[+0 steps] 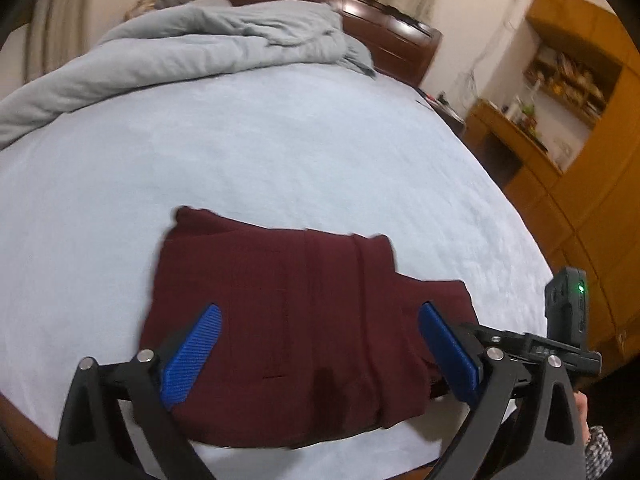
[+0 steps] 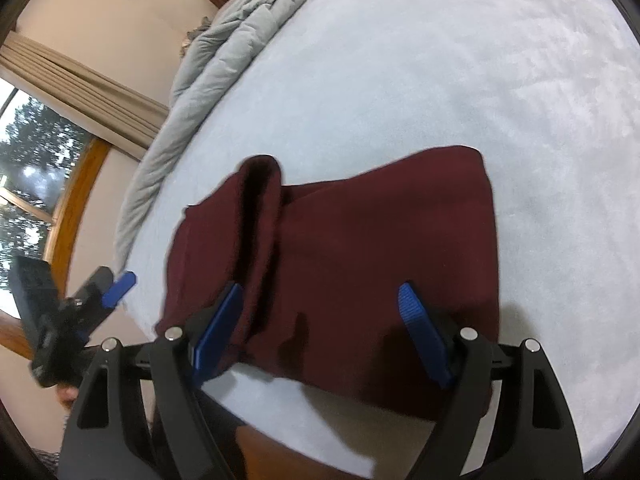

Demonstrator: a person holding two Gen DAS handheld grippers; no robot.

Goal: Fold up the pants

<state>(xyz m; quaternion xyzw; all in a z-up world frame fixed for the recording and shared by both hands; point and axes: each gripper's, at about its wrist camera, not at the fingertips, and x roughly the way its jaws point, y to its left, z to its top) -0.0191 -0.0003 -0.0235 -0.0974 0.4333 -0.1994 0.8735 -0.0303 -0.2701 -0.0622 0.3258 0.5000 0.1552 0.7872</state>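
Note:
The dark maroon pants point(image 1: 304, 312) lie folded into a compact rectangle on the pale blue bed sheet point(image 1: 280, 152), near its front edge. My left gripper point(image 1: 320, 307) hovers over them, its blue pads spread wide with nothing pressed between them. In the right wrist view the pants point(image 2: 360, 240) have a raised fold at their far left corner. My right gripper point(image 2: 321, 286) is open above their near edge, and its left pad sits close to that fold. The left gripper's blue pad point(image 2: 118, 288) shows at the left, off the cloth.
A crumpled grey duvet point(image 1: 208, 44) lies along the far side of the bed, against a dark wooden headboard point(image 1: 384, 36). Wooden cabinets and shelves point(image 1: 580, 128) stand to the right. A window with a curtain point(image 2: 80, 80) is to the left.

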